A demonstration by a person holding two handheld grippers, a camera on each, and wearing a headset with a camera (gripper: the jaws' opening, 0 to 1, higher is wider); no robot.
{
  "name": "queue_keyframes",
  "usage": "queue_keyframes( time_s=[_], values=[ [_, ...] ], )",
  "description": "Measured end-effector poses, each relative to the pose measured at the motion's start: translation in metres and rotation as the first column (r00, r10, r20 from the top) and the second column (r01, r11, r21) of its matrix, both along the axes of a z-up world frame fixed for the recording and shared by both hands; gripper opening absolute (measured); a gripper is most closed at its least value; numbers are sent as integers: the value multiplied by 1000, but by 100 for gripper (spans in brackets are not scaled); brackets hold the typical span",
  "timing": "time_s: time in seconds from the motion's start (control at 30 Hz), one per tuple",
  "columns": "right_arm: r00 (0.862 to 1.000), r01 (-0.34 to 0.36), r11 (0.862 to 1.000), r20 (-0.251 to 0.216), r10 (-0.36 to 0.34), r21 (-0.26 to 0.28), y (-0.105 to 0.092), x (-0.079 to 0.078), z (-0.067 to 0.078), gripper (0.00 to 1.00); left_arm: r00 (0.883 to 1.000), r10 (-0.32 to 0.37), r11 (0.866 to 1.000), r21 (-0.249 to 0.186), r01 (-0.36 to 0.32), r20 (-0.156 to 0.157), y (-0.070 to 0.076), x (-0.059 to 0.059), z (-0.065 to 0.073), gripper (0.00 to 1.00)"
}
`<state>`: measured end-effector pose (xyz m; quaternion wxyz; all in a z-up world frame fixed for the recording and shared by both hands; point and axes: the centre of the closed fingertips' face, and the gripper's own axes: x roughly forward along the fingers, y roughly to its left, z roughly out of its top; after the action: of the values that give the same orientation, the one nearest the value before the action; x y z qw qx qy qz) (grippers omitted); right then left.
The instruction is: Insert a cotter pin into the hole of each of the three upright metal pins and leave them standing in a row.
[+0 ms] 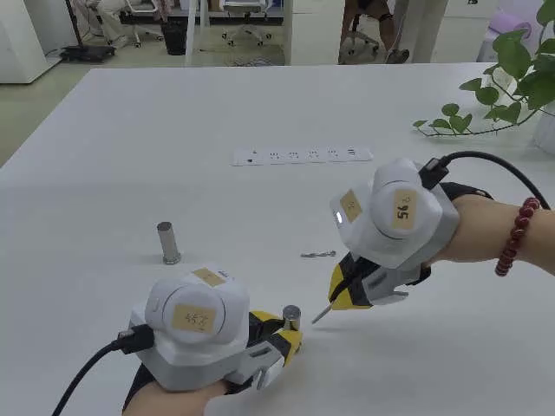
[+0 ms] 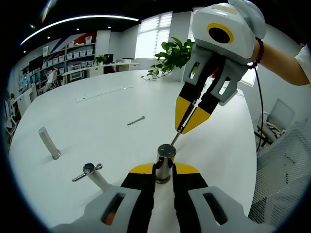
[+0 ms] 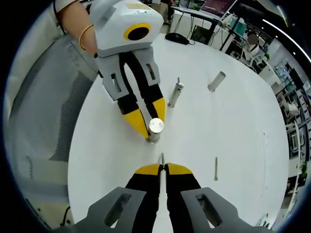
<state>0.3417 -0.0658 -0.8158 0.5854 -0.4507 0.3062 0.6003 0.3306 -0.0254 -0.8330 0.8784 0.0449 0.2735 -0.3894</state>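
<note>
We see an office: rolling chairs (image 1: 245, 19) at the top of the head view, a big white table (image 1: 217, 113), a plant (image 1: 512, 74) at upper right.

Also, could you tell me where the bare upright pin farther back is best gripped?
Grip the bare upright pin low on its barrel, level from the side: it stands vertical and round, and the finished pin carries its cotter pin near the top, so that end should probably stay free.

A white power strip (image 1: 302, 156) is lying flat out on the big white table (image 1: 173, 113) — a leafy green plant (image 1: 513, 54) is trailing over the far right edge, and office chairs (image 1: 244, 12) are sitting on the floor behind.
</note>
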Motion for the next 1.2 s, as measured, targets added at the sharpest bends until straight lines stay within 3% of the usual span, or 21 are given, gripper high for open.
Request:
queue_keyframes(
  time_s=[0.67,0.97,1.2],
  values=[
    [1000,27,998,13,-28,50,2,-2,13,4,1000,8,1000,4,-8,12,4,-3,4,13],
    [999,30,997,21,-32,66,1,-2,20,4,999,-5,1000,12,4,44,8,-7,12,18],
    [999,31,995,22,-33,97,4,-4,34,4,998,-10,1000,12,9,67,17,-10,22,21]
  ],
)
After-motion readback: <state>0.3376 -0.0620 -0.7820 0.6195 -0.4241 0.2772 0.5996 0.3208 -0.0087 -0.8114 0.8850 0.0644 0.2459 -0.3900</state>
